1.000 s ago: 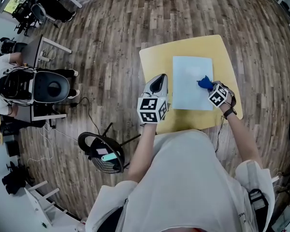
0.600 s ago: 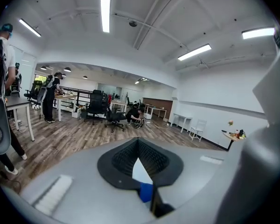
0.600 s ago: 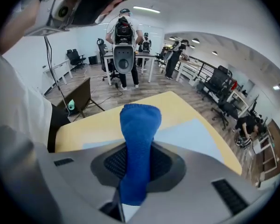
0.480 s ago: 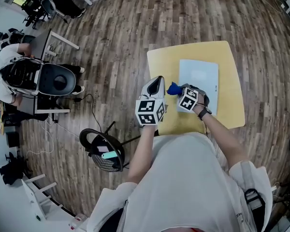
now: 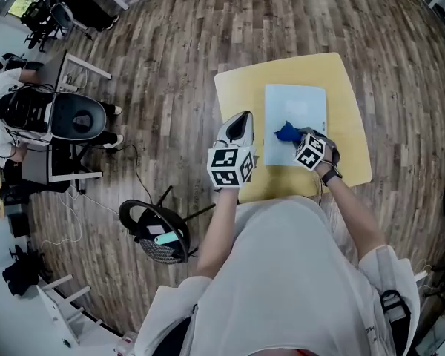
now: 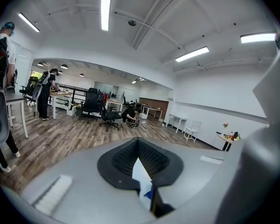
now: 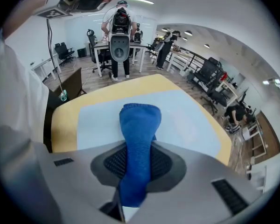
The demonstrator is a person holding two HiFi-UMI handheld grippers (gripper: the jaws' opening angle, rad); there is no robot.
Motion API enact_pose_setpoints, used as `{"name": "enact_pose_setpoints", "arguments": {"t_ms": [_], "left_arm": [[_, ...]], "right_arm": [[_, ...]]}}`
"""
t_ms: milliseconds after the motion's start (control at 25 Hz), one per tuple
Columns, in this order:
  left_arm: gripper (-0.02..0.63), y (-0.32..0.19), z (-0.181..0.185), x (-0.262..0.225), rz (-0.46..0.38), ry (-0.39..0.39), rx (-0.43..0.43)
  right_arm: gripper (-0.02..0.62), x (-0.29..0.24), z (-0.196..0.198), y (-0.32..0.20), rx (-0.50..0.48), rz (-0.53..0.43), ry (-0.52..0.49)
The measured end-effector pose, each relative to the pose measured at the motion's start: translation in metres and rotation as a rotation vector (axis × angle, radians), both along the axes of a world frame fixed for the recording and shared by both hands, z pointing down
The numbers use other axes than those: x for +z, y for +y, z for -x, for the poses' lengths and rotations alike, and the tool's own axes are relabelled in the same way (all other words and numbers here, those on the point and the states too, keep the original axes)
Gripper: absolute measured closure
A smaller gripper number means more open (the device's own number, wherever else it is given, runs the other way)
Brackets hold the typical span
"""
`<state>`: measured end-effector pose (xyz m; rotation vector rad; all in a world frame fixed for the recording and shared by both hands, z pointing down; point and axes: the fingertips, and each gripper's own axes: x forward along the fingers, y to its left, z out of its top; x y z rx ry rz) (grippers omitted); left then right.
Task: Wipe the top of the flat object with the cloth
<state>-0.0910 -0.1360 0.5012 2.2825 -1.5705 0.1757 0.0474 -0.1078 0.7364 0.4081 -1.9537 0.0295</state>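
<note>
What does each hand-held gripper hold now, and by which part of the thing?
The right hand-held gripper clamps the blue cloth by its near end; the left hand-held gripper holds nothing.

We are seeing a deep blue, finely knitted cloth [image 7: 139, 125] against a pale blue flat object [image 5: 297, 106] and a mustard-yellow table [image 5: 241, 87]. The left gripper [image 5: 241, 119] and right gripper [image 5: 295, 136] are showing grey shells, black textured pads and black-and-white square markers. The floor [image 5: 170, 50] is showing streaky grey-brown planks.
</note>
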Motion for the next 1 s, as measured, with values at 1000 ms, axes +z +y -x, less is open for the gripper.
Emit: {"name": "enact_pose_setpoints", "arguments": {"t_ms": [1000], "left_arm": [[0.601,0.019,0.018,0.003,0.013,-0.009,-0.075]], "right_arm": [[0.511,-0.031,0.072,0.032,-0.048,0.028,-0.141]]}}
